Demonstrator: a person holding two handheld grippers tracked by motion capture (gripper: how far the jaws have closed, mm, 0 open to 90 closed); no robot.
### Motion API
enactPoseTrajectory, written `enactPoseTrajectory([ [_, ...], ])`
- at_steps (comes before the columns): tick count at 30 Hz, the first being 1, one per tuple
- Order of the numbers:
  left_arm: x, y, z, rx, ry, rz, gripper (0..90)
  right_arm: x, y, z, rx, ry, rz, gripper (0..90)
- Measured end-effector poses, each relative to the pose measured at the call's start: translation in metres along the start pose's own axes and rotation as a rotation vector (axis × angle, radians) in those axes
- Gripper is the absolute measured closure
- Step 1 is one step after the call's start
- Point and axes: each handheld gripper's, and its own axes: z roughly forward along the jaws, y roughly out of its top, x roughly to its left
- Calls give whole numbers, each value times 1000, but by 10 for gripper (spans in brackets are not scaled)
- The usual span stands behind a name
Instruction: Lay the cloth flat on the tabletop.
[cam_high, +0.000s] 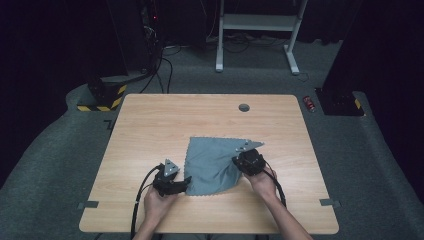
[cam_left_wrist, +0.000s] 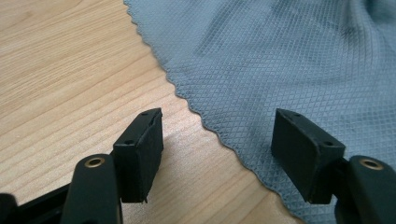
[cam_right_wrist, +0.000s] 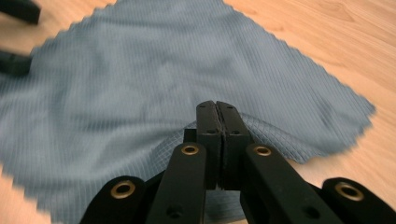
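Observation:
A grey-blue cloth (cam_high: 212, 160) with a scalloped edge lies near the front middle of the wooden table (cam_high: 165, 120). My left gripper (cam_high: 186, 183) rests at its near left corner. In the left gripper view the jaws stand open (cam_left_wrist: 218, 116), one on bare wood and one over the cloth (cam_left_wrist: 280, 56), with the scalloped hem running between them. My right gripper (cam_high: 238, 161) is at the cloth's right side. In the right gripper view its jaws (cam_right_wrist: 217, 106) are shut on a raised fold of the cloth (cam_right_wrist: 140, 70). The left gripper's fingers (cam_right_wrist: 16, 14) show at the top left.
A round cable hole (cam_high: 244, 107) sits near the table's far edge. Grey tape marks (cam_high: 87, 204) (cam_high: 326, 202) lie at the near left and right edges. On the floor beyond stand a white desk frame (cam_high: 257, 22), a red can (cam_high: 310, 103) and a yellow-black striped base (cam_high: 102, 102).

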Motion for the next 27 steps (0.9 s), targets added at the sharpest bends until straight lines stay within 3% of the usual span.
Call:
enactPoseTrajectory([
  [2,0,0,0,0,1,0,345,-1,4,4,6,3,0,889],
  [3,0,0,0,0,0,0,345,0,12,18,36,-9,9,888],
  [4,0,0,0,0,0,0,346,0,12,18,36,-9,9,888],
  [6,0,0,0,0,1,1,344,-3,15,38,67,-10,24,855],
  [9,0,0,0,0,1,0,343,-5,13,43,71,5,41,814],
  [11,0,0,0,-1,2,0,343,-3,11,37,39,7,48,777],
  [13,0,0,0,-1,2,0,343,1,6,14,-27,-43,4,763],
  [16,0,0,0,0,3,-1,339,5,-5,-12,-77,-59,-19,781],
  [18,0,0,0,0,4,-1,338,6,-9,-16,-82,-56,-21,788],
  [20,0,0,0,1,4,-2,336,6,-29,-25,-56,-42,-13,803],
  [22,0,0,0,1,4,-3,335,6,-37,-26,-36,-45,-10,806],
  [24,0,0,0,0,4,-3,335,6,-57,-22,9,-41,0,811],
  [27,0,0,0,0,4,-3,335,8,-63,-18,23,-37,5,811],
])
